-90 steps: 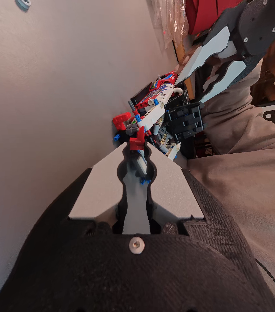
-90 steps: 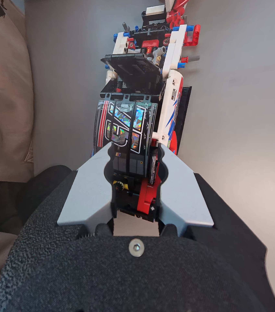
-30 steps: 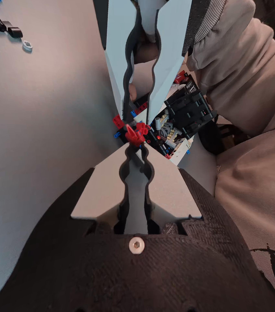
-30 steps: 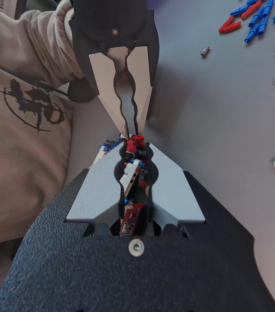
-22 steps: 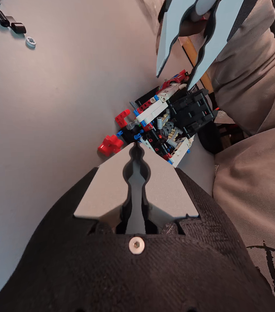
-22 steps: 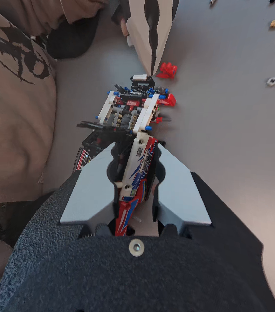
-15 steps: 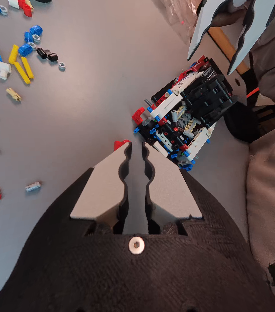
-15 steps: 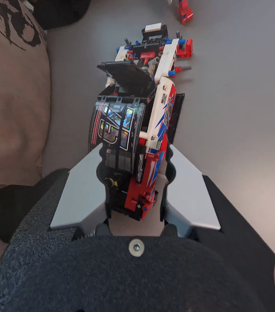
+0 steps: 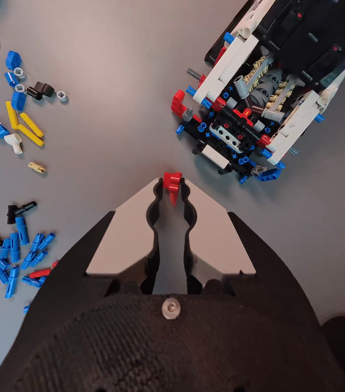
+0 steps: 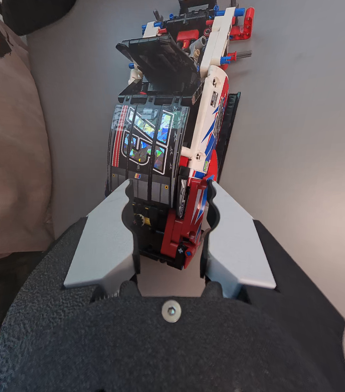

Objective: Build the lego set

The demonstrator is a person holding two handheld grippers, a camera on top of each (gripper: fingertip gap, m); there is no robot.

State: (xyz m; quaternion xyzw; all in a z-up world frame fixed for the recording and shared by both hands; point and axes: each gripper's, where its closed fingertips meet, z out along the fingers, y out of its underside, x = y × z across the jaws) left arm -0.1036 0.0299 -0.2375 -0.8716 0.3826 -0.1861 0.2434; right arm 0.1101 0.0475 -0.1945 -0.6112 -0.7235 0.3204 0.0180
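The part-built lego race car (image 9: 252,101) lies on the grey table, its open rear with grey engine parts and blue pins towards me; in the right wrist view its black hood (image 10: 156,137) with shiny stickers and its red-white side face me. A small red piece (image 9: 172,182) lies on the table a little short of the car's rear. My left gripper (image 9: 172,180) has its fingertips closed against both sides of this piece. My right gripper (image 10: 169,184) is open, its jaws on either side of the car's nose, the right one close against the red fender.
Loose parts lie at the left: a heap of blue pins (image 9: 14,250), yellow axles (image 9: 25,127), black connectors (image 9: 40,90), a tan pin (image 9: 37,167). A person's beige sweater (image 10: 8,148) fills the left of the right wrist view. The table's edge is near it. There is about 25 centimetres between the tips of the two grippers. My left tips are roughly 11 centimetres from the tan pin (image 9: 37,167).
The red piece left my left gripper at the car's rear and fell on the table; the gripper pulled back and now closes on it again. My right gripper opened wider around the car's nose.
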